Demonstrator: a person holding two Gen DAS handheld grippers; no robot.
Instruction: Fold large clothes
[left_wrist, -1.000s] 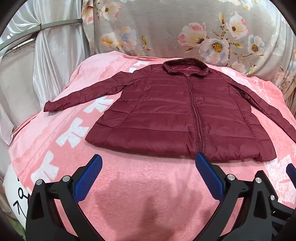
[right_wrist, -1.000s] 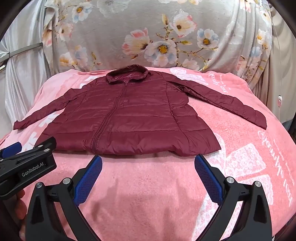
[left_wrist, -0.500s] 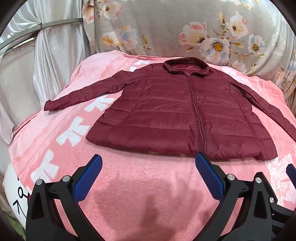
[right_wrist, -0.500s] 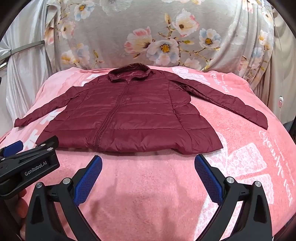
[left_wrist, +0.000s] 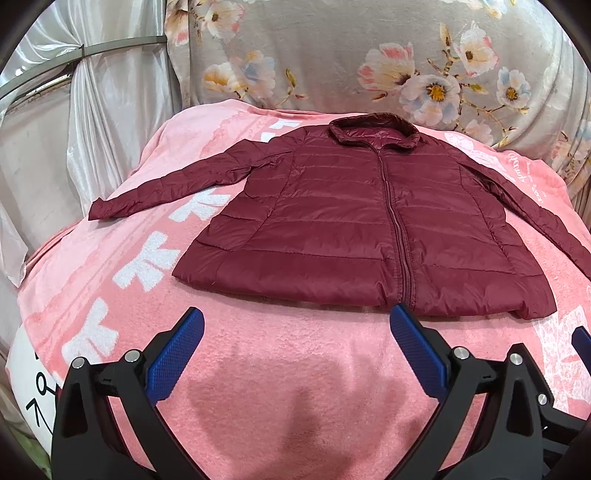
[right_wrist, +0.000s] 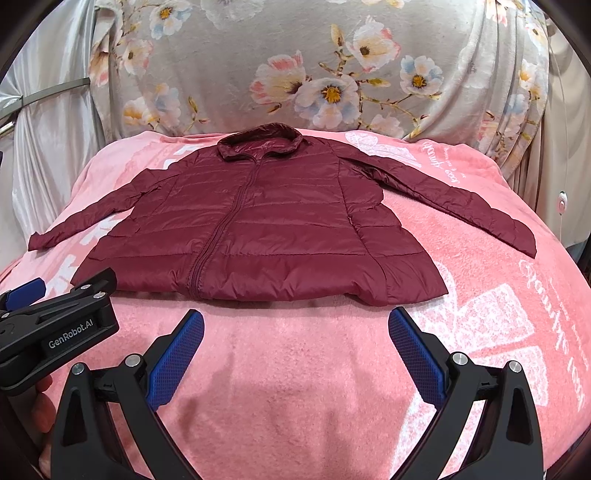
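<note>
A dark red puffer jacket (left_wrist: 354, 221) lies flat and zipped on a pink blanket (left_wrist: 258, 369), collar at the far side, both sleeves spread outward. It also shows in the right wrist view (right_wrist: 266, 229). My left gripper (left_wrist: 295, 321) is open and empty, hovering just short of the jacket's hem. My right gripper (right_wrist: 295, 321) is open and empty, also just short of the hem. The left gripper's body (right_wrist: 55, 332) shows at the left edge of the right wrist view.
A grey floral cloth (left_wrist: 369, 55) hangs behind the bed. White curtains and a metal rail (left_wrist: 74, 55) stand at the left. The blanket (right_wrist: 517, 314) drops off at the left and right edges.
Both grippers have drifted slightly toward the jacket's hem. The jacket has not moved.
</note>
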